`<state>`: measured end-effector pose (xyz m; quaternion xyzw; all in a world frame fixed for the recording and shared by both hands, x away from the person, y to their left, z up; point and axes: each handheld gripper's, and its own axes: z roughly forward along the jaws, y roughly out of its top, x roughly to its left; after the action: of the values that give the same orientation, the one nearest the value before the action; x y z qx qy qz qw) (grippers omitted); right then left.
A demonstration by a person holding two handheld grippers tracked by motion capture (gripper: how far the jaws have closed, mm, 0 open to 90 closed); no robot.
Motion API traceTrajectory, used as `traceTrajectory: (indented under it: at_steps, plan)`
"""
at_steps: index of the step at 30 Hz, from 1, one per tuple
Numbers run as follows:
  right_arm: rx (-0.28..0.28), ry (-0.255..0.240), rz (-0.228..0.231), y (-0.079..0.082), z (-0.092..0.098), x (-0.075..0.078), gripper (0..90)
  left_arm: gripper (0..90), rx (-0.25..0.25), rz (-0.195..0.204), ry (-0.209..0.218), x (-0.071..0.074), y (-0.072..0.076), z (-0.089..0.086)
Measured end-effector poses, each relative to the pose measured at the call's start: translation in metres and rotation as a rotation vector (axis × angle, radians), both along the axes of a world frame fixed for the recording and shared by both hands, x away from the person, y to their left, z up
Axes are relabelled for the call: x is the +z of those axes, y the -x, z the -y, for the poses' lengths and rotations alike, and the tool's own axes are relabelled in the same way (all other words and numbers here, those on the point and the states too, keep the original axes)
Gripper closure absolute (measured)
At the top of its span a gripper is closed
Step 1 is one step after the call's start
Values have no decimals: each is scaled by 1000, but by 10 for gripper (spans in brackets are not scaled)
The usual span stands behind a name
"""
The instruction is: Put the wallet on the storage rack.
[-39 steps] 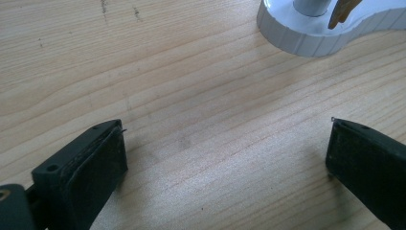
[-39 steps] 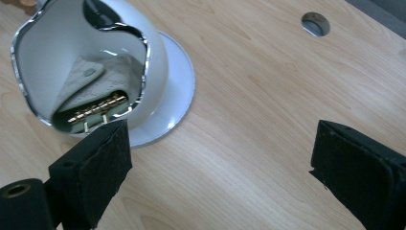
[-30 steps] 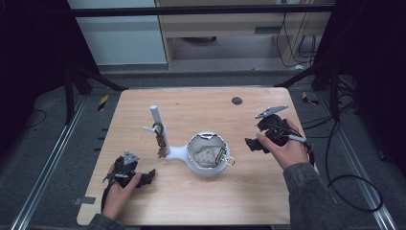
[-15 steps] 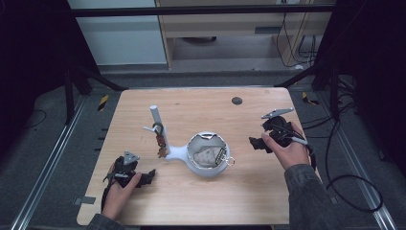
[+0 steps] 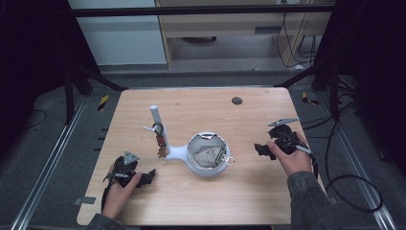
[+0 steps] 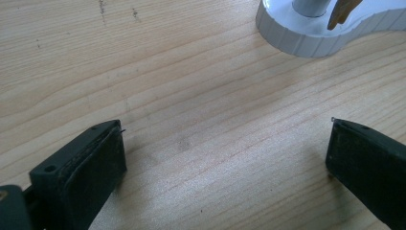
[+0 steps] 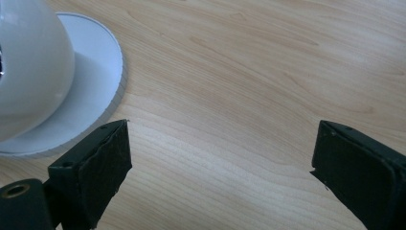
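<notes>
White stand (image 5: 201, 160) with a bowl and an upright post sits mid-table (image 5: 249, 110); nearer than it, the left gripper (image 5: 143, 178) rests open and empty, while level with it on the other side the right gripper (image 5: 261, 149) hovers, jaws spread, holding nothing

The left hand (image 5: 120, 188) comes in from the bottom of the high view at about 7 o'clock and holds the left gripper (image 5: 149, 176), whose black jaws point toward 3 o'clock and stand wide apart with nothing between them. The right hand (image 5: 293, 155) comes in at about 5 o'clock on a dark sleeve (image 5: 309, 201) and holds the right gripper (image 5: 259, 149), whose jaws point toward 9 o'clock. Its jaws are spread wide too, with nothing in the gap.
</notes>
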<state>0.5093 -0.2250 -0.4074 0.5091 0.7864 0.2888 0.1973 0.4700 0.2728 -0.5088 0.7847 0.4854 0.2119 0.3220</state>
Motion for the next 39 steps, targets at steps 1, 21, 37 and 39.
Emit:
traceTrajectory:
  at_steps: [1, 21, 37, 39]
  plan:
    - [-4, -1, -2, 0, 1, -2, 63, 0, 0, 0, 0, 0, 0, 0]
    - [-46, -45, -36, 10, 7, -45, 70, 0, 0, 0, 0, 0, 0, 0]
    - [-76, -78, -46, 2, 4, -71, 62, 0, 0, 0, 0, 0, 0, 0]
    - [-89, -90, -44, 0, 5, -73, 63, 0, 0, 0, 0, 0, 0, 0]
